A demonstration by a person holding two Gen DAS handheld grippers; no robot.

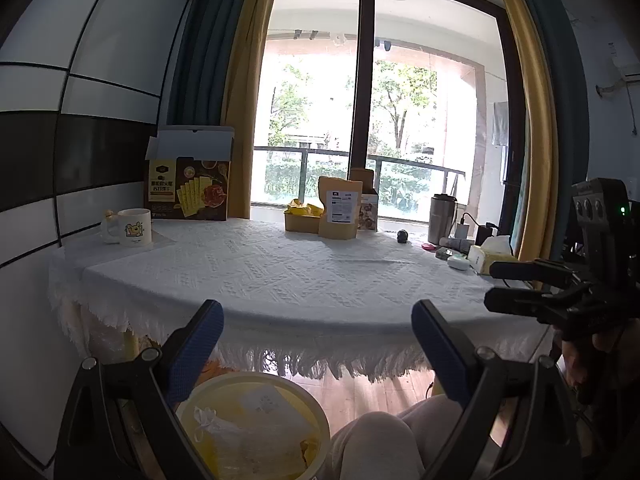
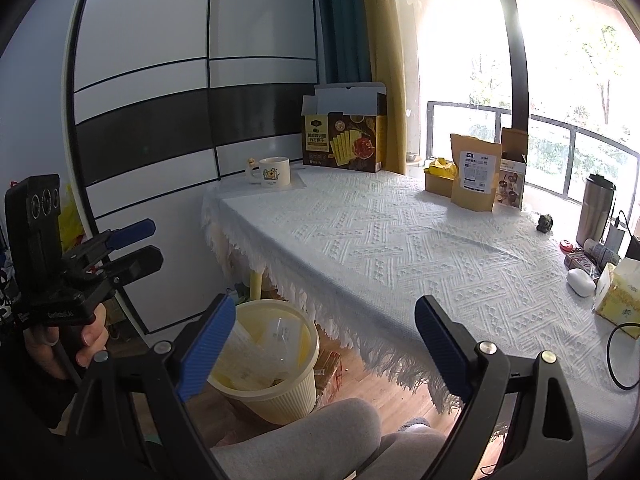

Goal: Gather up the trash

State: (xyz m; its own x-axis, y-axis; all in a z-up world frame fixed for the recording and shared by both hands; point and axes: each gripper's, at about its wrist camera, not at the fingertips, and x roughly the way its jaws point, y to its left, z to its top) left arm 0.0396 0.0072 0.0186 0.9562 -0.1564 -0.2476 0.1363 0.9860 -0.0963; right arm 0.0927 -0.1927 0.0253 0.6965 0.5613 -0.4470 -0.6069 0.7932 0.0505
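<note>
A pale yellow ribbed waste bin (image 2: 276, 384) stands on the wooden floor under the table's near left corner, with clear wrappers and scraps inside; it also shows in the left wrist view (image 1: 256, 428). My left gripper (image 1: 318, 344) is open and empty, held above the bin before the table edge. My right gripper (image 2: 326, 344) is open and empty, just right of the bin. Each gripper appears in the other's view: the right gripper (image 1: 490, 286) and the left gripper (image 2: 158, 242), both with fingers apart.
A table with a white cloth (image 2: 400, 248) carries a mug (image 2: 272, 172), an open cracker box (image 2: 344, 140), a brown pouch (image 2: 474, 178), small boxes (image 2: 440, 178), a steel tumbler (image 2: 596, 216), a tissue box (image 2: 618, 300) and small items at right. My knees (image 2: 304, 436) are below.
</note>
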